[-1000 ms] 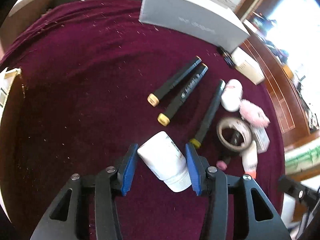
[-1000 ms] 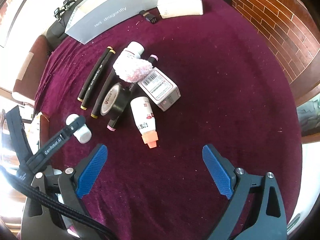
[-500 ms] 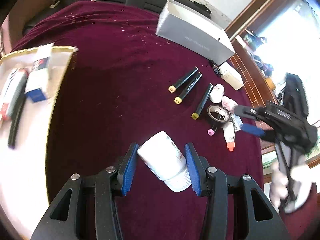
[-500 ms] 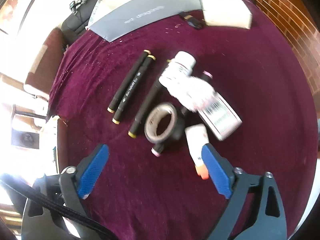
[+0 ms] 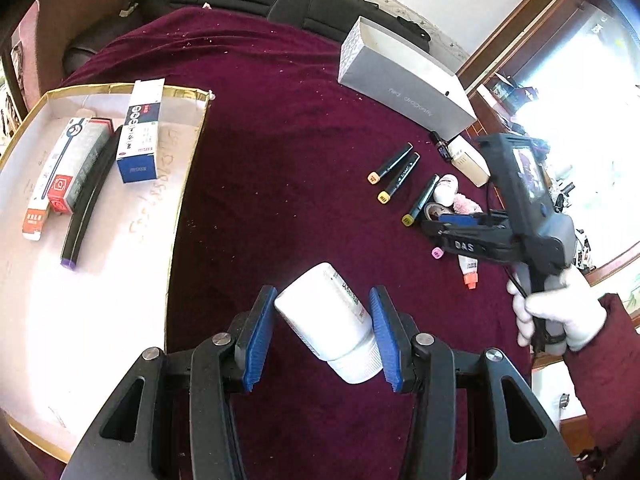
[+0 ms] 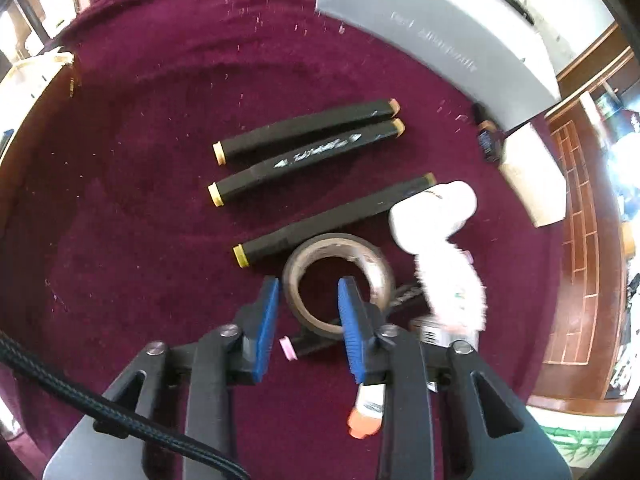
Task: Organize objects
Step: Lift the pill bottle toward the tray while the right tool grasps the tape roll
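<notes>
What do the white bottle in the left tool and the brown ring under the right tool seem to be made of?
White round bottle: probably plastic, smooth with a slight sheen, a ribbed cap and a printed label. Brown tape roll: likely glossy adhesive film, since its rim reflects light; the core material cannot be told.

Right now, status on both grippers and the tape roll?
Left gripper clamped on white bottle, clear of cloth. Right gripper jaws just closing astride tape roll wall, one finger inside the ring. Roll lies on a black marker; fluffy pink item alongside.
</notes>
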